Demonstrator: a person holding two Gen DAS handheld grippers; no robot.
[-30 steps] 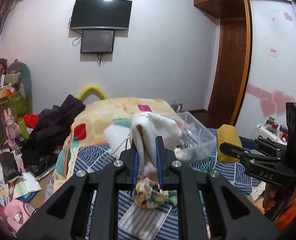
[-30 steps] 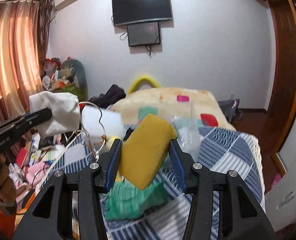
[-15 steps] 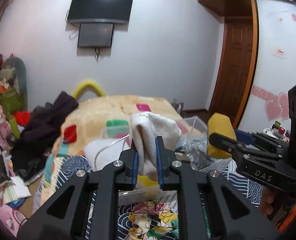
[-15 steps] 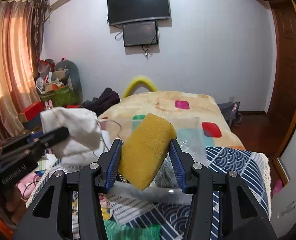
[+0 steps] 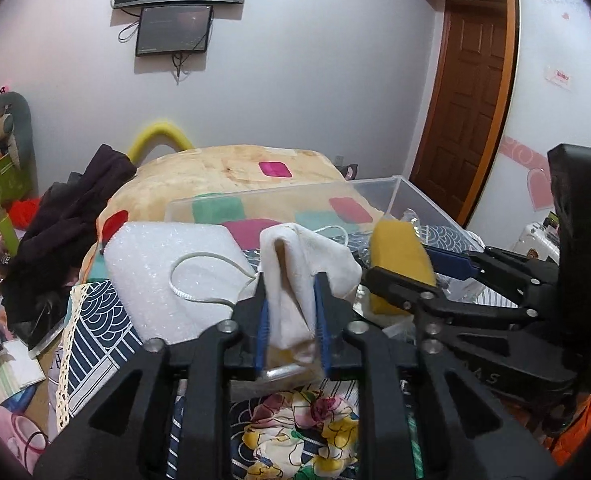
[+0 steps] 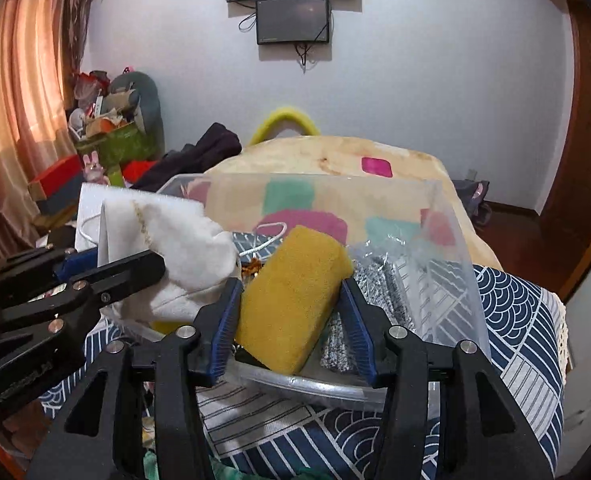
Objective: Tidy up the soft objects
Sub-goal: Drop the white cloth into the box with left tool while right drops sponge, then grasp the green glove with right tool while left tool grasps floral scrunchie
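Note:
My left gripper (image 5: 290,308) is shut on a white cloth (image 5: 303,256) and holds it over the near edge of a clear plastic bin (image 5: 407,188). It also shows at the left of the right wrist view (image 6: 151,268), with the white cloth (image 6: 175,236). My right gripper (image 6: 291,312) is shut on a yellow sponge (image 6: 291,296) held above the clear bin (image 6: 447,264). In the left wrist view the right gripper (image 5: 399,272) and its sponge (image 5: 399,252) are just right of the cloth.
The bin holds a silvery bag (image 6: 375,284) and a white cord (image 6: 271,232). A white foam sheet (image 5: 167,272) lies left of it. A floral cloth (image 5: 303,432) lies on the blue patterned bedcover (image 6: 507,320). Dark clothes (image 5: 75,216) are piled left.
Both grippers have moved forward and down toward the clear bin, which now fills the view just ahead. Both have kept hold of their objects.

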